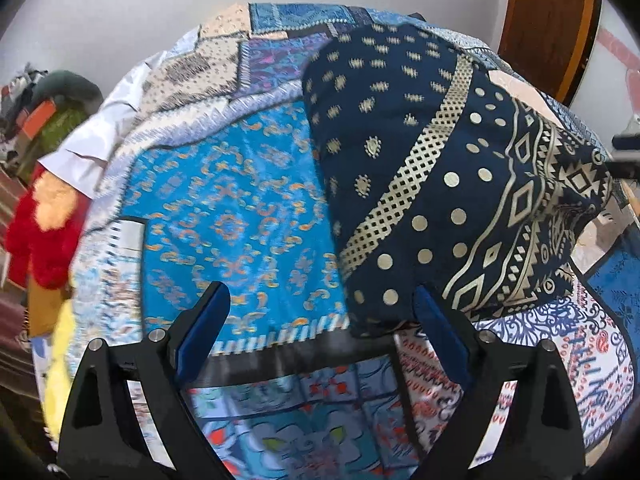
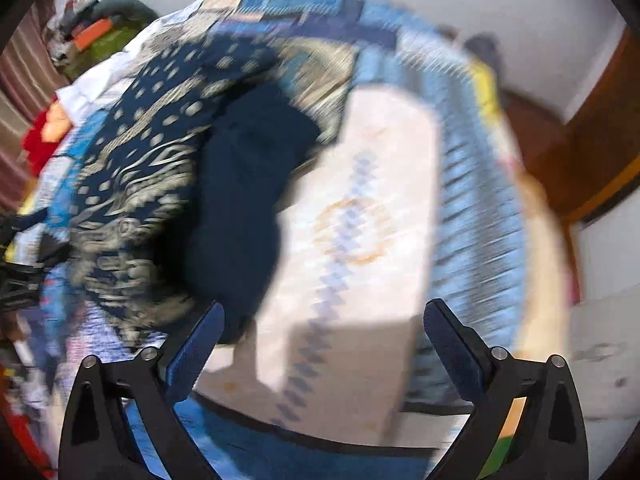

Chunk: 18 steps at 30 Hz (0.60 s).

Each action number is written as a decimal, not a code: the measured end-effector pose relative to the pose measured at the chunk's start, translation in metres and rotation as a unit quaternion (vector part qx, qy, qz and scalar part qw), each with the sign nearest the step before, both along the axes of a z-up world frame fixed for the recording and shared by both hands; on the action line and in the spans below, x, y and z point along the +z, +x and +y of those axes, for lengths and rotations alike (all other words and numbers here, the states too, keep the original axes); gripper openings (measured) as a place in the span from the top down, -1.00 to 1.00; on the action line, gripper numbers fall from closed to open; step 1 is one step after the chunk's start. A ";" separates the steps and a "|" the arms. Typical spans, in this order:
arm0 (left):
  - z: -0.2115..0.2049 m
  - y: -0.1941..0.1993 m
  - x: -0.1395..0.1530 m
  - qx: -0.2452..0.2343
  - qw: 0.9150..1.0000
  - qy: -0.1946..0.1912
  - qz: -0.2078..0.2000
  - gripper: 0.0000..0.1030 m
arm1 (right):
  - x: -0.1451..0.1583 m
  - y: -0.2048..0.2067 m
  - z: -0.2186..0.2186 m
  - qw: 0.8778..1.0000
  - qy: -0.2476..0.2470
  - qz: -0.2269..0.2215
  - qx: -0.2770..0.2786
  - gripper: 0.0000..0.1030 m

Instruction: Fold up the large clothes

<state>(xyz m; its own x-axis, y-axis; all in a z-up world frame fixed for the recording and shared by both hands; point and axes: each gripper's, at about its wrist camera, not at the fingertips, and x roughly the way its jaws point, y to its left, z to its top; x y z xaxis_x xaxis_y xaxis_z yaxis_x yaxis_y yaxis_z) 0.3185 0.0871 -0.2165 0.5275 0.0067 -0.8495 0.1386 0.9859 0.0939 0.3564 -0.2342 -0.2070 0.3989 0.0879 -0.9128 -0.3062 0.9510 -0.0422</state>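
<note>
A navy garment with a gold print (image 1: 432,184) lies on the patchwork bedspread (image 1: 224,200). In the left wrist view it fills the middle and right, and its near hem lies between my fingers. My left gripper (image 1: 320,300) is open and holds nothing. In the blurred right wrist view the same garment (image 2: 168,152) lies bunched at left, with its plain navy inner side (image 2: 244,208) showing. My right gripper (image 2: 324,312) is open and empty, just right of the garment's near edge, over a cream patch of the bedspread (image 2: 360,216).
A white cloth (image 1: 96,144) and a red fluffy item (image 1: 44,232) lie at the bed's left edge. A pile of clothes (image 1: 48,112) sits beyond them. A wooden door (image 1: 548,28) stands at the back right against a pale wall.
</note>
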 end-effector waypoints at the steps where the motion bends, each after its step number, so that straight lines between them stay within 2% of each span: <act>1: 0.002 0.000 0.006 -0.001 1.000 -0.002 -0.006 -0.83 | 0.009 -0.001 -0.004 1.000 0.011 -0.006 0.002 -0.94; 5: 0.010 0.014 0.036 0.013 0.999 -0.017 -0.040 -0.83 | 0.037 0.013 -0.006 0.995 0.099 0.001 0.000 -0.94; 7: 0.012 0.031 0.050 0.022 0.998 -0.029 -0.054 -0.83 | 0.046 0.029 0.008 0.990 0.143 0.000 0.004 -0.95; 9: 0.010 0.054 0.058 0.024 0.997 -0.044 -0.057 -0.83 | 0.049 0.047 0.026 0.986 0.165 0.005 0.009 -0.96; 14: -0.006 0.113 0.046 0.025 0.998 -0.049 -0.039 -0.83 | 0.029 0.098 0.087 0.987 0.157 0.023 0.024 -0.96; 18: -0.016 0.146 0.027 0.039 0.998 -0.035 -0.032 -0.83 | -0.005 0.128 0.115 0.990 0.133 0.048 0.026 -0.96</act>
<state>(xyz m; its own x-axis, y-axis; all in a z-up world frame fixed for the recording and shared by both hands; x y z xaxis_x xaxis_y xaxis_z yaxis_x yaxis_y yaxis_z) 0.4645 0.0709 -0.1898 0.5810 -0.0073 -0.8139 0.0564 0.9979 0.0313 0.4844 -0.1191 -0.2116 0.2995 0.3475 -0.8886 -0.3446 0.9079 0.2389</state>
